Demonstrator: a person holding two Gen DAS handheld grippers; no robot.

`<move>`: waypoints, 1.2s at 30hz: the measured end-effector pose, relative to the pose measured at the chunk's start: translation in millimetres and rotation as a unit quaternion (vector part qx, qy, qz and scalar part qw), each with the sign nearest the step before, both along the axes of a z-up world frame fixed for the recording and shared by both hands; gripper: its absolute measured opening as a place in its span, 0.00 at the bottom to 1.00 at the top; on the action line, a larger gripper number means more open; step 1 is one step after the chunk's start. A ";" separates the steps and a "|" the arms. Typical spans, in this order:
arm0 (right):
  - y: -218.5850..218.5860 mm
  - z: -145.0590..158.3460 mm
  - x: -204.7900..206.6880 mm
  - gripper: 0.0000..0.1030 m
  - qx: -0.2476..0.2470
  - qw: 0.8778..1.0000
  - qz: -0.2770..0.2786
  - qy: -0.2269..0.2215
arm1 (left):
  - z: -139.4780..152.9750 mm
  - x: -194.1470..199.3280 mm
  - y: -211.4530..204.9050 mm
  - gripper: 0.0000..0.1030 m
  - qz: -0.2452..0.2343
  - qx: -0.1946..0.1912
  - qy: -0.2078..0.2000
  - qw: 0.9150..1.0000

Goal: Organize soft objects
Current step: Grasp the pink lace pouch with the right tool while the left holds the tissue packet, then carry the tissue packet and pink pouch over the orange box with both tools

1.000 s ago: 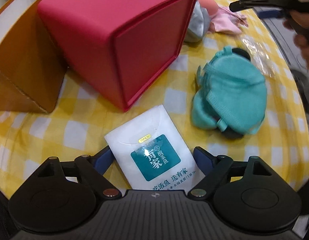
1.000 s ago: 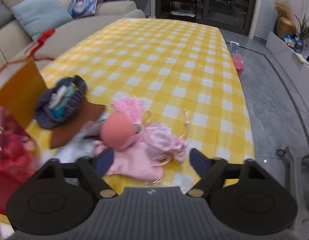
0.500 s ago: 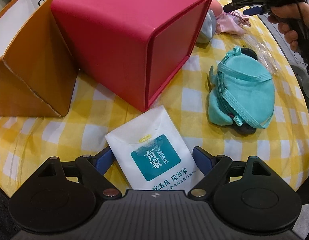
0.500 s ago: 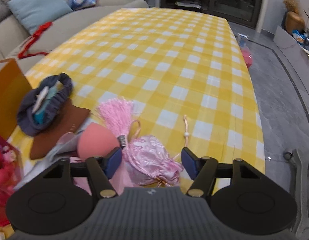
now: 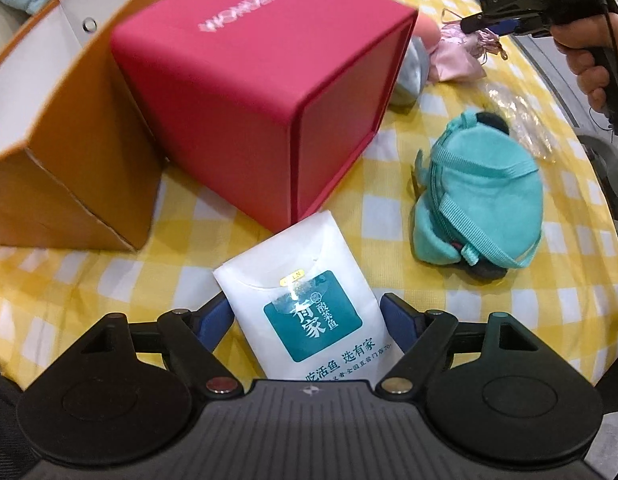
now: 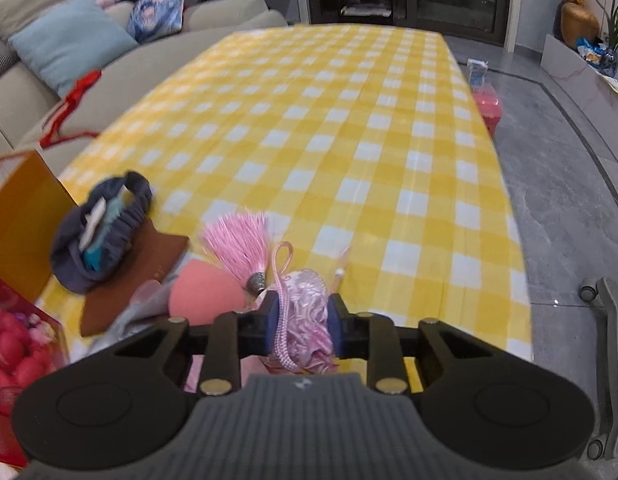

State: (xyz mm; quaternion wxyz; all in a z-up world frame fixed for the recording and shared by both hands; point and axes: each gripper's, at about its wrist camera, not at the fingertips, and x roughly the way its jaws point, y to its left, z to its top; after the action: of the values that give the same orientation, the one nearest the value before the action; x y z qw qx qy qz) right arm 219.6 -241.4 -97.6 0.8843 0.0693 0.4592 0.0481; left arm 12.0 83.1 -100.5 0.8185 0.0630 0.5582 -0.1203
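My right tool (image 6: 302, 330) is closing on a pink satin pouch (image 6: 307, 300), its two blue pads pressed against either side of the fabric with a pink braided cord (image 6: 281, 308) caught between them. The pouch lies at the near edge of the desk (image 6: 349, 120), which is covered in a yellow and white check cloth; its pink tassel (image 6: 239, 242) fans out just beyond the pads, and a round coral sponge (image 6: 205, 296) sits just to the left. My left tool (image 5: 307, 316) stands wide, its jaws narrowing slightly, one blue pad on each side of a white tissue pack with a teal label (image 5: 305, 304) that lies flat on the desk between them; I cannot tell whether the pads touch it. Just beyond the pack stands a red box (image 5: 261, 92), with a teal fabric pouch (image 5: 481, 196) to its right.
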 end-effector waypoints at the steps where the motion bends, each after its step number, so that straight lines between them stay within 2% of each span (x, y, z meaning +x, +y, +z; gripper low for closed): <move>1: -1.7 5.2 -3.0 0.23 0.002 1.000 -0.001 -0.006 | 2.9 -1.2 0.7 0.89 0.000 -0.001 -0.003 1.000; 12: -16.1 52.2 -48.5 0.22 0.007 0.999 -0.010 -0.053 | 37.2 -14.3 -2.7 0.89 -0.007 -0.005 -0.044 0.999; 25: -11.6 96.0 -125.1 0.21 -0.015 0.997 0.013 -0.078 | 65.1 -24.7 -13.3 0.89 -0.041 -0.016 -0.066 0.997; 30: 1.3 105.2 -160.3 0.21 -0.019 0.997 0.026 -0.071 | 73.8 -30.8 -16.9 0.89 -0.055 -0.015 -0.069 0.996; 36: 32.3 126.3 -190.0 0.21 -0.022 0.995 0.067 -0.077 | 95.7 -31.9 -17.2 0.89 -0.078 -0.010 -0.080 0.994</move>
State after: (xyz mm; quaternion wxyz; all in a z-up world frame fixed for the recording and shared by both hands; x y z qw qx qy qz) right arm 29.5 -209.1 28.7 0.9131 0.0148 0.3942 0.1027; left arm -19.9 65.9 -4.7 0.8495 0.1073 0.4826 -0.1842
